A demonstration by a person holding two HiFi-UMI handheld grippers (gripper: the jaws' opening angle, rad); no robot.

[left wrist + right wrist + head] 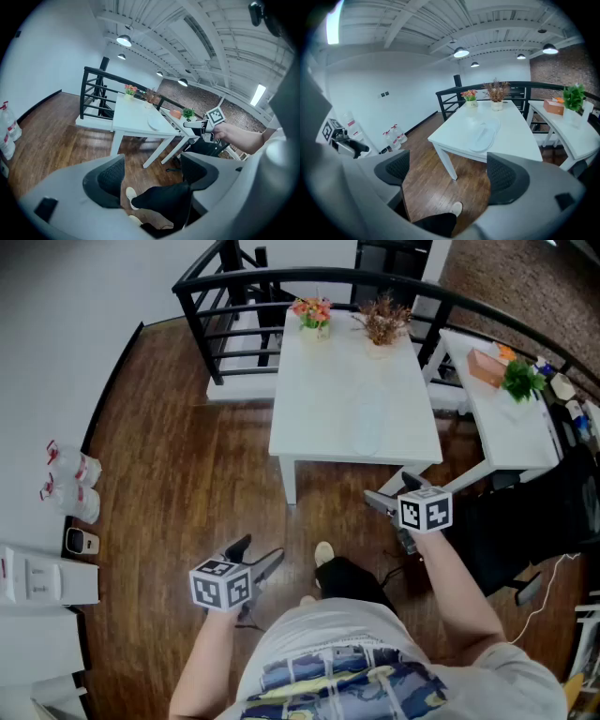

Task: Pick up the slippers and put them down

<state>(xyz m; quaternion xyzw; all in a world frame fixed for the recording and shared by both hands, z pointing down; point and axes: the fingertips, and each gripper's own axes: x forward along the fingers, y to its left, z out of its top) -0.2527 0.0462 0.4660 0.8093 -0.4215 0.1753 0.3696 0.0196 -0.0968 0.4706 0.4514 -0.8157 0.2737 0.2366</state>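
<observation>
Starting at the left wall, two water bottles (70,479) stand on the wooden floor (187,474) near a white cabinet (37,577), well apart from the left hand-held gripper (258,554). Its jaws stand apart with nothing gripped; past them show only the person's dark trouser leg (164,199) and pale shoe (323,554). Open floor lies between that gripper and the white worktop (328,381) ahead. The slippers (367,423), a pale pair, lie side by side on the worktop, right of its middle. A pot of orange flowers (312,315) and a pot of dried plants (382,322) stand at the far edge, with a black railing (234,324) behind. The right hand-held gripper (389,493) hovers off the worktop's near right corner, jaws parted and empty. Right of it, a second white table (506,437) with a green plant (521,381) stands close, and a black chair (534,512) crowds the floor there.
</observation>
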